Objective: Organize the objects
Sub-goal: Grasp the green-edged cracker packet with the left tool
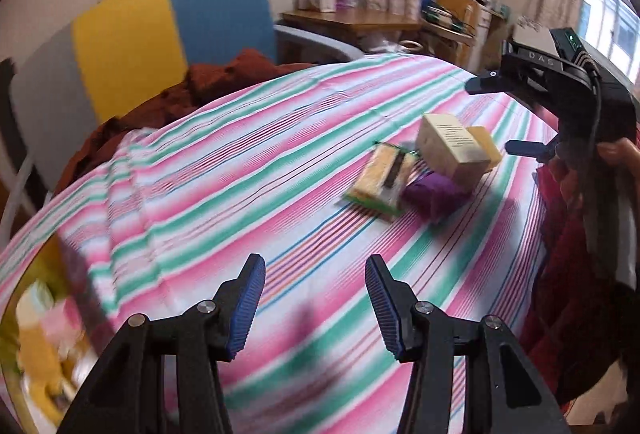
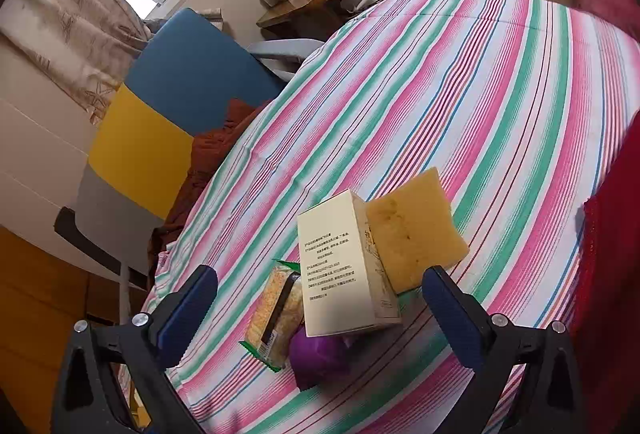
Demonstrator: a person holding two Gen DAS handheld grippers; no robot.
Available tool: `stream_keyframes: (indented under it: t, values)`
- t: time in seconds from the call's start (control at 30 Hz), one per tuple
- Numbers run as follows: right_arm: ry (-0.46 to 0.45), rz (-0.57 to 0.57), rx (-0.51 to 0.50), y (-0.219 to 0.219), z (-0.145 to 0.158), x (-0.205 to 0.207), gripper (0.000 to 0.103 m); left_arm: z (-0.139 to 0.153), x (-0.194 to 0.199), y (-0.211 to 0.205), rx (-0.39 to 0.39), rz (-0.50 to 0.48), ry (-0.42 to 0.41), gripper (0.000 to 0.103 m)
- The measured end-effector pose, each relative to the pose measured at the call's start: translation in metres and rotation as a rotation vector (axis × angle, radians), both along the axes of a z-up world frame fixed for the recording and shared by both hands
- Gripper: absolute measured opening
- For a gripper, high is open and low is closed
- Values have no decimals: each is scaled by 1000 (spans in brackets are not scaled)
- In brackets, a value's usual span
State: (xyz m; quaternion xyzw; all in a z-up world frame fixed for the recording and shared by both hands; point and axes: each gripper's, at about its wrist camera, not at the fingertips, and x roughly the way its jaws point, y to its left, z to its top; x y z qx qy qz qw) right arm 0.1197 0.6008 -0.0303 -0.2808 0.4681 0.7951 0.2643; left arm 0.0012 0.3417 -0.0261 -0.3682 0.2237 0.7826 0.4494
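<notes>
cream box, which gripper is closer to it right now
Right. The right gripper hangs open just above the cream box, fingers either side of it. The left gripper, also open, is farther back over bare striped cloth.

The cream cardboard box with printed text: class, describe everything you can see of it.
The cream cardboard box is a closed rectangular carton with dark printed text on its broad face and a faint drawing on its narrow side. It lies tilted on the striped tablecloth, propped over the purple pouch, with the yellow sponge against one side and the snack packet along the other. Neither gripper touches it.
</notes>
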Motion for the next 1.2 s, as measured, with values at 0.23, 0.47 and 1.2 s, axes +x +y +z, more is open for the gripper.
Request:
stream_keyframes:
  t: [0.23,0.47,1.2]
  values:
    - [35,13,-32,2,-3,0,103,-10,-12,64,-11,-139,-26,53]
    - [58,29,-73,3,-8,0,103,-32,-22,111,-73,-230,-64,53]
    - [36,23,-97,6,-13,-1,103,-76,-39,95,-65,-135,-117,46]
